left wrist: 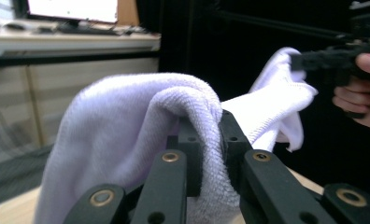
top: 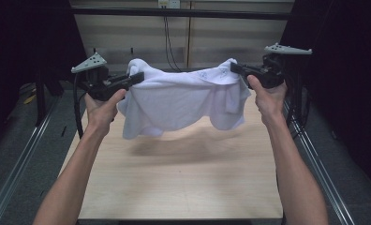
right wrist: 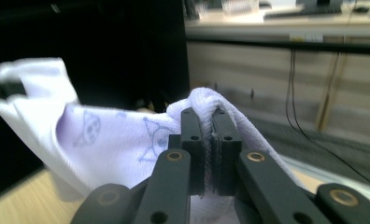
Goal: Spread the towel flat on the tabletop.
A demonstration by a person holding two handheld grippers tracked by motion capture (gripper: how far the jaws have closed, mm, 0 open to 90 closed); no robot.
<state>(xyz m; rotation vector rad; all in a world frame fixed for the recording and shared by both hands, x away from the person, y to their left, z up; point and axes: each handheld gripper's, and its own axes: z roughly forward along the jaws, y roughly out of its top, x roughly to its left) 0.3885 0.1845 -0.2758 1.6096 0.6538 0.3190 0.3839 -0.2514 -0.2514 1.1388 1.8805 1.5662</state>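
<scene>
A white towel (top: 179, 101) with faint blue drawings hangs in the air above the table, stretched between both grippers. My left gripper (top: 139, 77) is shut on the towel's left top corner. In the left gripper view the terry cloth (left wrist: 127, 126) bulges over the jaws of the left gripper (left wrist: 211, 133). My right gripper (top: 234, 68) is shut on the right top corner. The right gripper view has the towel (right wrist: 113, 140) pinched between the jaws of the right gripper (right wrist: 209, 121), with the far corner held by the other gripper. The towel's lower edge sags free above the wood.
The light wooden table (top: 183, 183) lies below, with the towel's shadow on it. Metal rails (top: 19, 164) run along both sides of the table. Cables (top: 168, 42) hang down the back wall panel. Dark curtains close off both sides.
</scene>
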